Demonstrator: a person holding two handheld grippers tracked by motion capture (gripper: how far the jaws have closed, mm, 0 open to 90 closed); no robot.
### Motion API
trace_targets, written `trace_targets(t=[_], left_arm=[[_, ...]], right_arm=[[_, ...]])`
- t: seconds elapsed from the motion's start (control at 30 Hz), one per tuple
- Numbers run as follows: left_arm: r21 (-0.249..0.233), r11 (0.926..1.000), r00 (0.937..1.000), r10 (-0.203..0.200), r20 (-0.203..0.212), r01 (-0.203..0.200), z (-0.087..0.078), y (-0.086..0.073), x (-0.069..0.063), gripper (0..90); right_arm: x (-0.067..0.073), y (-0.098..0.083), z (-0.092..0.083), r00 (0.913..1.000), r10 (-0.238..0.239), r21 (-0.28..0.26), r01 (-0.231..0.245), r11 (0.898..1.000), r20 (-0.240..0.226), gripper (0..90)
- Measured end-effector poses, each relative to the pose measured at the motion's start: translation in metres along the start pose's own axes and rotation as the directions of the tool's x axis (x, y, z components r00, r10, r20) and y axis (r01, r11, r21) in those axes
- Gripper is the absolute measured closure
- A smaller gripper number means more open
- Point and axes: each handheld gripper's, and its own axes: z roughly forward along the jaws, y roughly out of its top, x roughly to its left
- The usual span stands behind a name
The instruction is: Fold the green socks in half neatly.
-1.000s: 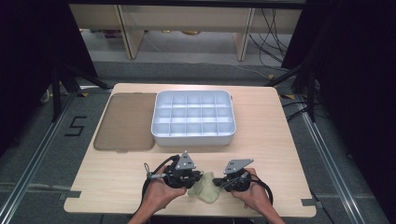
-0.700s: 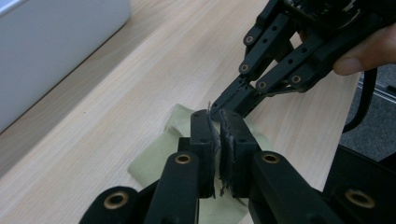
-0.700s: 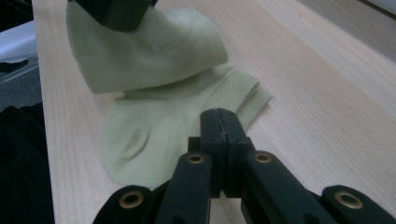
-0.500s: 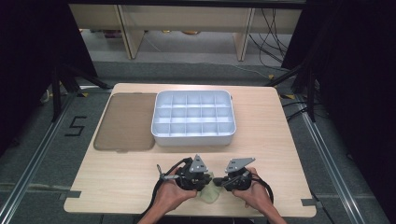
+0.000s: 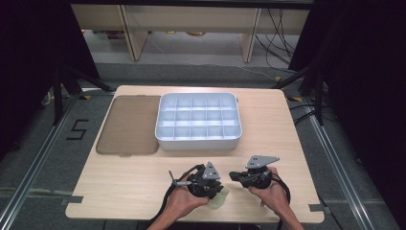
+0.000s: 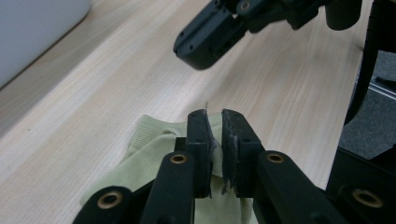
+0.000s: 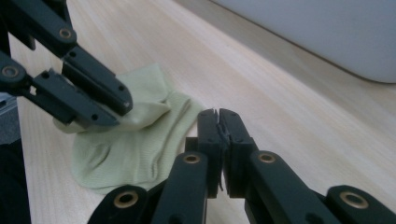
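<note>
A pale green sock [image 5: 219,200] lies crumpled near the table's front edge. My left gripper [image 5: 215,190] hangs over it. In the left gripper view its jaws [image 6: 214,123] stand a sliver apart with a fold of the sock [image 6: 154,149] between the pads; they have just been opening a little. The right gripper view shows that same gripper [image 7: 119,109] pinching the sock [image 7: 135,149]. My right gripper [image 5: 233,176] is just right of the sock, clear of the cloth. Its jaws [image 7: 218,116] are shut on nothing. It also hovers in the left gripper view [image 6: 196,49].
A white compartment tray [image 5: 198,142] sits mid-table beyond the grippers, with a flat brown lid [image 5: 129,124] to its left. Bare wood [image 5: 119,187] runs between the tray and the front edge.
The left gripper has shifted right and down onto the sock, which now lies mostly under it. The right gripper has drawn away to the right and slightly up.
</note>
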Motion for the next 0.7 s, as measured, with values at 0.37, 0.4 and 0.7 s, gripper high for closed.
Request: trace_targets(t=[0.37,0.4,0.7], left_arm=[[-0.143,0.9830,0.9919,-0.105,0.071,0.115,-0.035,0.001,0.008,60.9],[-0.146,0.9847,0.9941,-0.086,0.066,0.094,-0.040,-0.001,0.012,63.0],[-0.106,0.9879,0.9934,-0.115,-0.008,0.113,-0.056,-0.038,0.028,81.9]], right_arm=[[-0.002,0.003,-0.011,1.0000,0.001,-0.041,-0.001,0.999,0.003,87.7],[-0.001,0.003,-0.011,1.0000,0.001,-0.048,-0.001,0.999,0.001,87.7],[0.022,0.013,-0.007,0.9981,-0.038,-0.062,0.035,0.997,-0.049,87.4]])
